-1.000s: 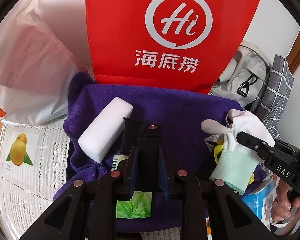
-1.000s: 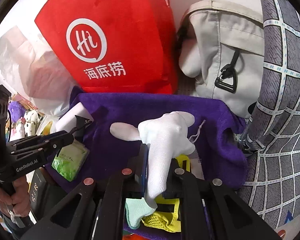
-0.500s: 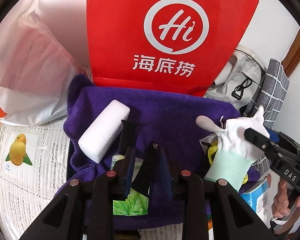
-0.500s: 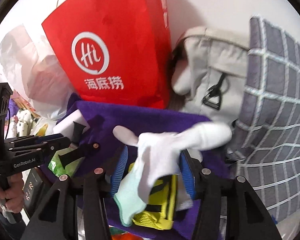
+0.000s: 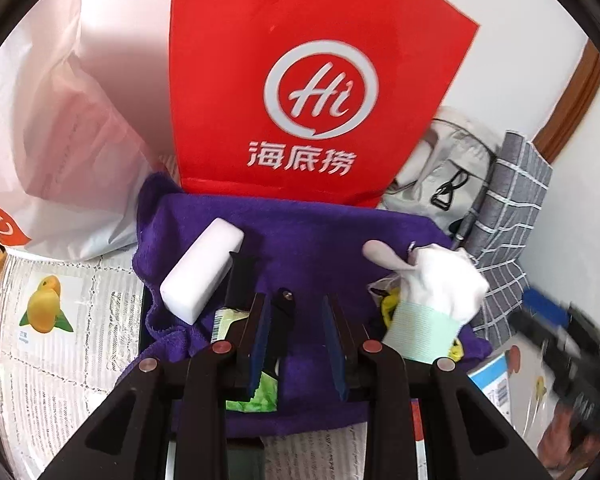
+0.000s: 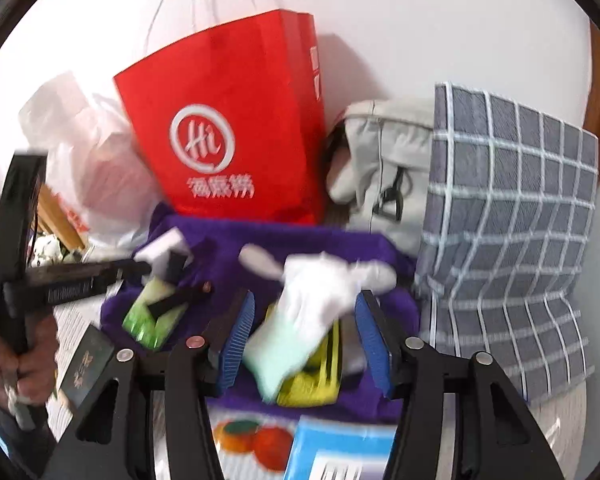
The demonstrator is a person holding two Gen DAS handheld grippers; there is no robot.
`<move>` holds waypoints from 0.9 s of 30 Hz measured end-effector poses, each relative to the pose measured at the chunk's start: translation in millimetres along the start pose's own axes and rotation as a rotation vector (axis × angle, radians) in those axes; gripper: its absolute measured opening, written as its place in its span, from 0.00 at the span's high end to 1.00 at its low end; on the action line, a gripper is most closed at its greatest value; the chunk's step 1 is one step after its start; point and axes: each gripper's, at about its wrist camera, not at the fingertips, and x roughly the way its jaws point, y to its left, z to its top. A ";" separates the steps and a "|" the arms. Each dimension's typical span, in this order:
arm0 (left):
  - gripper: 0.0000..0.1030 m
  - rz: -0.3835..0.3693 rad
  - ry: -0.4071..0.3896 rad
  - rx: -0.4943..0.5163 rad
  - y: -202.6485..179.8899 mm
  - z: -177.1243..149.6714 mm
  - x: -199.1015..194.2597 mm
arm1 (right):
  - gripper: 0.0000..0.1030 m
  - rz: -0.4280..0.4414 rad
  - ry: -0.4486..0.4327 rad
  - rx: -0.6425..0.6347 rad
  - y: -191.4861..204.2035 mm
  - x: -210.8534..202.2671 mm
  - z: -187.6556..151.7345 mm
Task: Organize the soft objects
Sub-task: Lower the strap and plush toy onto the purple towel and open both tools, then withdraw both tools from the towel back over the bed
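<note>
A purple towel [image 5: 300, 232] lies spread below a red paper bag. On it lie a white foam block [image 5: 202, 274], a green leaf-print packet [image 5: 256, 394] and a white glove with a mint cuff [image 5: 436, 300] resting on a yellow item [image 5: 388, 304]. My left gripper [image 5: 296, 344] is open over the towel, above the green packet, with a black clip [image 5: 282, 312] between its fingers. My right gripper [image 6: 304, 340] is open, drawn back from the glove [image 6: 308, 304], which lies free on the yellow item [image 6: 312, 376].
A red paper bag [image 5: 308, 92] stands behind the towel, a white plastic bag [image 5: 52, 140] to its left. A grey backpack [image 6: 380, 168] and a grey checked cushion [image 6: 508, 232] fill the right. Printed paper [image 5: 60, 340] covers the table; a blue box [image 6: 340, 452] lies near.
My right gripper opened, let go of the white glove and pulled back. My left gripper opened from shut and drew back a little.
</note>
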 end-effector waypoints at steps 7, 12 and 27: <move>0.62 -0.003 -0.042 0.046 -25.8 -12.9 -25.3 | 0.45 0.074 0.056 -0.039 21.3 -35.6 -61.7; 0.62 -0.029 -0.044 0.061 -40.7 -37.1 -45.5 | 0.45 0.062 0.119 -0.093 29.4 -54.0 -108.7; 0.62 -0.047 0.031 0.076 -46.1 -139.4 -86.4 | 0.45 0.087 0.128 -0.218 68.6 -82.9 -200.2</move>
